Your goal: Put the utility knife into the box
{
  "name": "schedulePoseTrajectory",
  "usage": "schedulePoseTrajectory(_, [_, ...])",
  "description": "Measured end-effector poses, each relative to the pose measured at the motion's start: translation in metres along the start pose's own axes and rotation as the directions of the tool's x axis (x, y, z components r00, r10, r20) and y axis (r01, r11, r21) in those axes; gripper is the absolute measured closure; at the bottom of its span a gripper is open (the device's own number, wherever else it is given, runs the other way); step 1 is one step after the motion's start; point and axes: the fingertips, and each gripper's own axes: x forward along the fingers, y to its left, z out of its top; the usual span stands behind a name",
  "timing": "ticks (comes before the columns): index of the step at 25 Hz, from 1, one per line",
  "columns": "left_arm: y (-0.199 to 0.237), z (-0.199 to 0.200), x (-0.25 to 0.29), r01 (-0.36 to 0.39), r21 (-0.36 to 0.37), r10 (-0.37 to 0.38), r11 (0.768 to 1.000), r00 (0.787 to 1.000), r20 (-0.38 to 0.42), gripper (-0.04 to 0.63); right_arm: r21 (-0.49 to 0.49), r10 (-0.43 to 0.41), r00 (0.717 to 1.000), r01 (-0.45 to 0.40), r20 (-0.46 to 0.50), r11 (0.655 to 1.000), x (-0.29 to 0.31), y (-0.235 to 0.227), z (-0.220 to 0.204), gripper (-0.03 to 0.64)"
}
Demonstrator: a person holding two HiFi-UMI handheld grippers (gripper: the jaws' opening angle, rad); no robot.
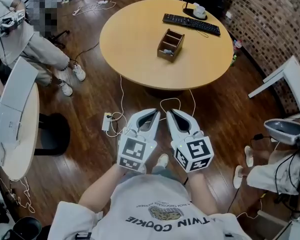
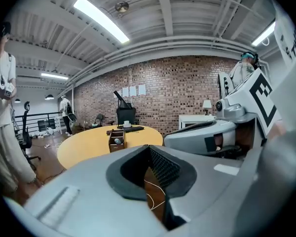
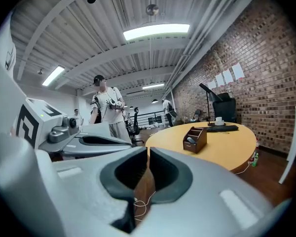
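Note:
A brown wooden box (image 1: pixel 170 45) with open compartments stands on the round wooden table (image 1: pixel 135 39); both gripper views show it far ahead, box (image 2: pixel 117 139) and box (image 3: pixel 195 138). Something small and pale lies in one compartment; I cannot tell what it is. I make out no utility knife anywhere. My left gripper (image 1: pixel 152 117) and right gripper (image 1: pixel 173 115) hang side by side over the floor, close to my chest and well short of the table. Both are shut and empty: the left gripper (image 2: pixel 149 148) and the right gripper (image 3: pixel 148 151) each show tips meeting.
A black keyboard (image 1: pixel 191 24) and a white cup (image 1: pixel 199 10) sit at the table's far edge. Cables and a power strip (image 1: pixel 106 121) lie on the wooden floor between me and the table. A person (image 1: pixel 45 39) sits at the left, another person (image 1: pixel 275 171) at the right.

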Motion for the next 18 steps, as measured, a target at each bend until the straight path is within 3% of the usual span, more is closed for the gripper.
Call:
schedulePoseTrajectory(6, [0.012,-0.008,-0.042,0.012,-0.069,-0.010,0.998,0.999,0.034,0.588,0.004,-0.015,1.000,0.015,-0.011,1.000,-0.004,0.044,-0.007,0.601])
schedulePoseTrajectory(18, [0.021,-0.032,-0.105,0.048,-0.139,-0.041,0.989,0.998,0.056,0.588,-0.002,-0.066,0.998,0.066,-0.015,0.998,-0.017,0.103,-0.020,0.601])
